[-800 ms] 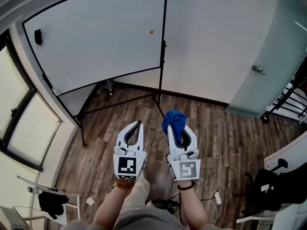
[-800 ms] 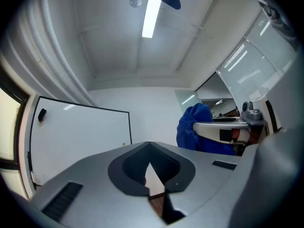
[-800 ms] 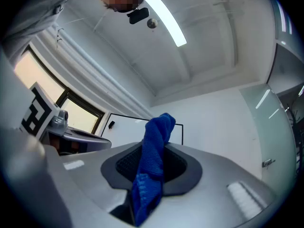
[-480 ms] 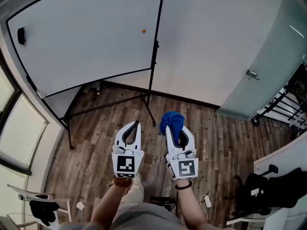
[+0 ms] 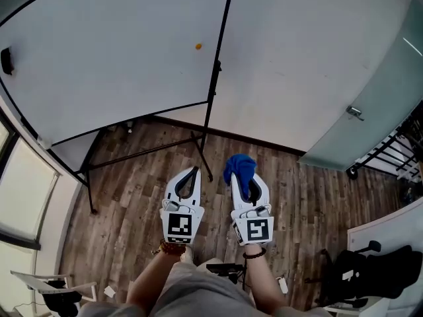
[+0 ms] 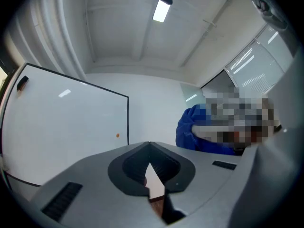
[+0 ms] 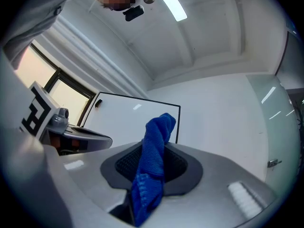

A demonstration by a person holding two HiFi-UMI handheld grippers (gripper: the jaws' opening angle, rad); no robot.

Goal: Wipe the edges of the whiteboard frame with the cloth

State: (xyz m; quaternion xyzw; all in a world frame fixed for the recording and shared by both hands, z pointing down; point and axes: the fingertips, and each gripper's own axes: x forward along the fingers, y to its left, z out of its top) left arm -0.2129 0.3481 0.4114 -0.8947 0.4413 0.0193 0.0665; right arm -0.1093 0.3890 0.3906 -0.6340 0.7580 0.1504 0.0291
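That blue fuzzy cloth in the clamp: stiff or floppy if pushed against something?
Likely floppy: the blue terry cloth bunches and folds where the right gripper pinches it. Probably light, its free end standing above the jaws.

Cloth (image 7: 153, 165): blue fabric, matt, short rough nap, knit texture visible.
Left gripper (image 6: 149, 144), right gripper (image 5: 241, 175): smooth matt plastic shells, pale grey-white.
Pads (image 7: 175, 167): dark, finely ribbed, rubbery look.
Whiteboard (image 5: 99, 51): smooth white face, slight gloss; lamp glints show in both gripper views.
Frame (image 5: 223, 32): thin black strip, smooth; material not determinable.
Floor (image 5: 132, 203): brown wood planks, clear grain, low sheen.
Wall (image 5: 297, 51): white, matt.
Door (image 5: 380, 104): frosted, pale green, glass-like.
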